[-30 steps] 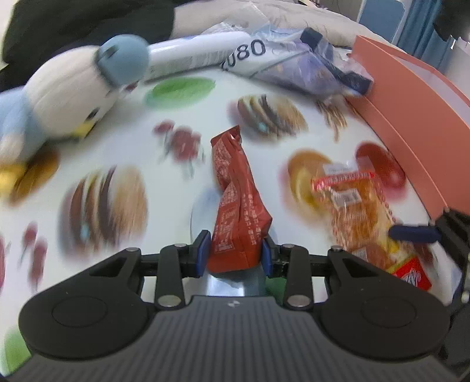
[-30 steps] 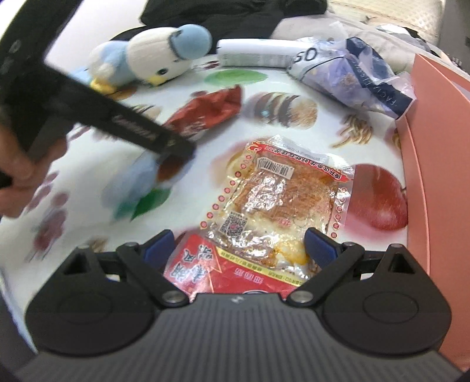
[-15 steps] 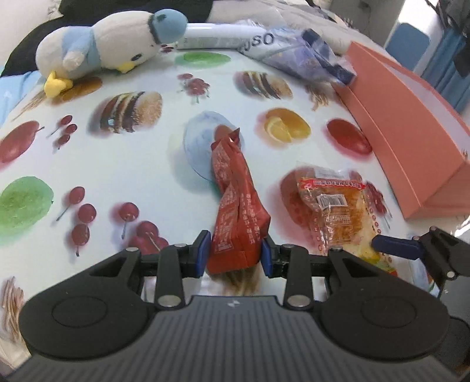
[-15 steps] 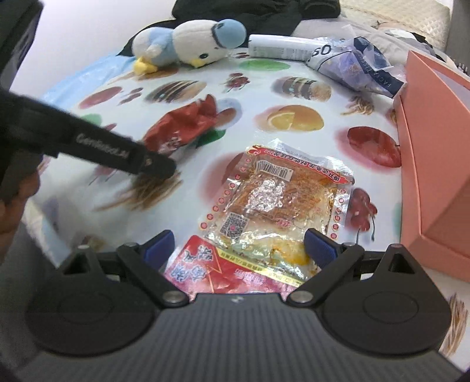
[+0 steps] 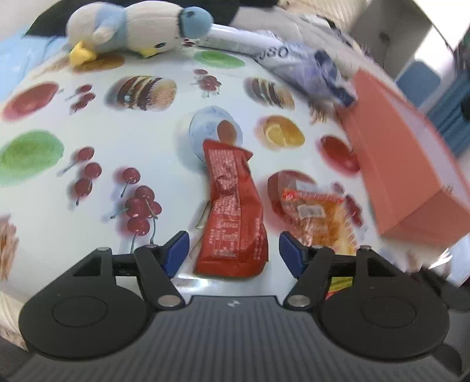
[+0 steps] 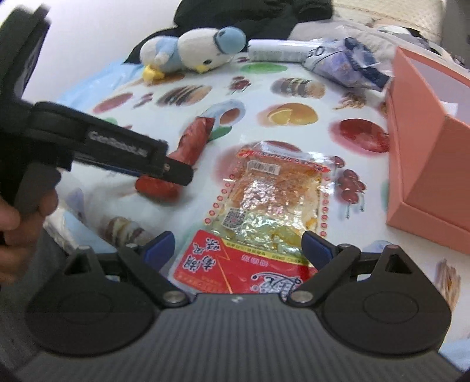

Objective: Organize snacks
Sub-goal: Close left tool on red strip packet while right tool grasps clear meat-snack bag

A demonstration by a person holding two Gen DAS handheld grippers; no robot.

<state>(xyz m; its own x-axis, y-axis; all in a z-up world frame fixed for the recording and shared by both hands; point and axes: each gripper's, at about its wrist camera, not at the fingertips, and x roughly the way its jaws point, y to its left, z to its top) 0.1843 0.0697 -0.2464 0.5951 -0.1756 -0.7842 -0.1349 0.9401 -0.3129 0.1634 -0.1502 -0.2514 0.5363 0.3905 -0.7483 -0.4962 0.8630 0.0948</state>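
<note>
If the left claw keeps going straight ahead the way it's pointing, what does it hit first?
Most likely the red snack packet, which lies lengthwise between the open left claw fingers, right in its line. Beyond it is only the printed tablecloth; the plush penguin sits far back and left. Height above the packet is unclear.

I see a table covered with a white cloth printed with cherries, oranges, burgers and green leaves. Past its far edge lies a heap of dark fabric and pale quilted bedding. At the far left a plain white wall stands behind the table. Beyond the far right corner I make out blue panels and a pale cabinet side, blurred. The light is bright and even.
</note>
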